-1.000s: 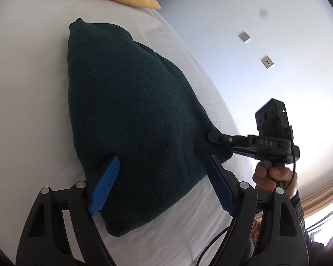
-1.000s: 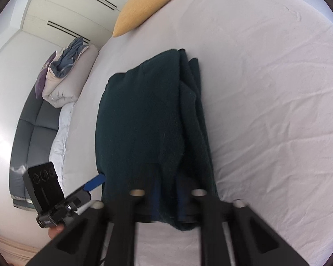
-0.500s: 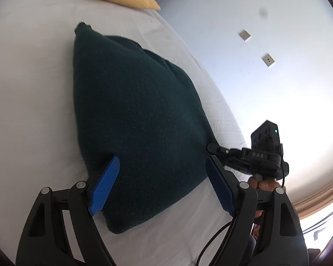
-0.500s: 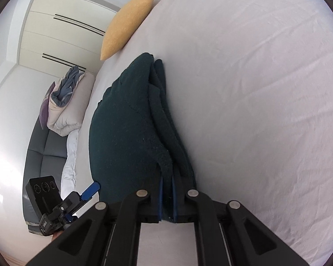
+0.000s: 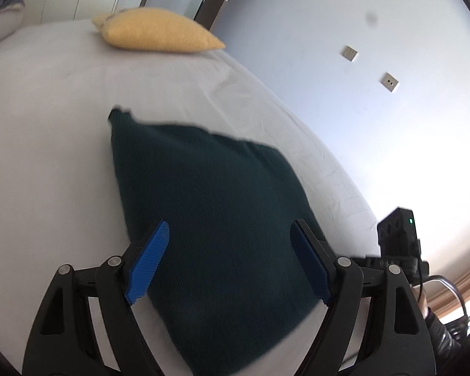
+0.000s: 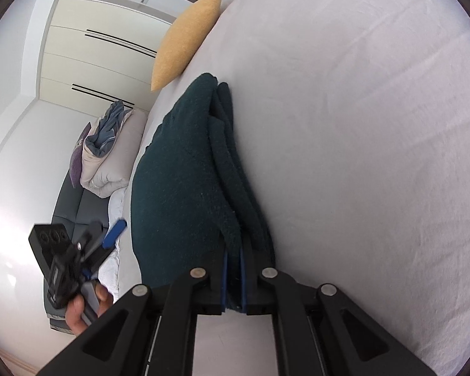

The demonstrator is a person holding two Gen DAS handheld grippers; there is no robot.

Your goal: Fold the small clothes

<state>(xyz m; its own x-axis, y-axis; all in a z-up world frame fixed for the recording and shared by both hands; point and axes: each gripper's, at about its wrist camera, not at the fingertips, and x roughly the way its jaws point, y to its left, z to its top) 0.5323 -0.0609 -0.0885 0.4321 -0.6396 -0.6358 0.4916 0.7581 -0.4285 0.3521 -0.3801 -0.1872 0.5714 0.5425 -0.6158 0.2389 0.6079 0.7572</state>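
Pinching the near edge of the dark green garment (image 6: pixel 185 188), the right gripper (image 6: pixel 234 285) has its blue pads pressed onto several stacked layers of the knit, while the left gripper (image 5: pixel 227 263) hangs over the same cloth with its fingers spread wide and nothing between them. The garment lies folded on the white bed sheet (image 6: pixel 360 125), its far corner pointing toward the yellow pillow (image 5: pixel 156 33) near the head of the bed. The main risk, as I judge it, is that the grip catches only some of the layers: the thick knit could slide out of the pads as the edge is carried over, and the stack would splay open or land crooked. A second risk is that the open left gripper sits too high to pin the cloth, so the whole bundle may drag across the smooth sheet instead of folding. The left view is blurred, so the garment's outline there is uncertain. No brand, label or readable writing shows on the garment, the pillow or the grippers in either view.
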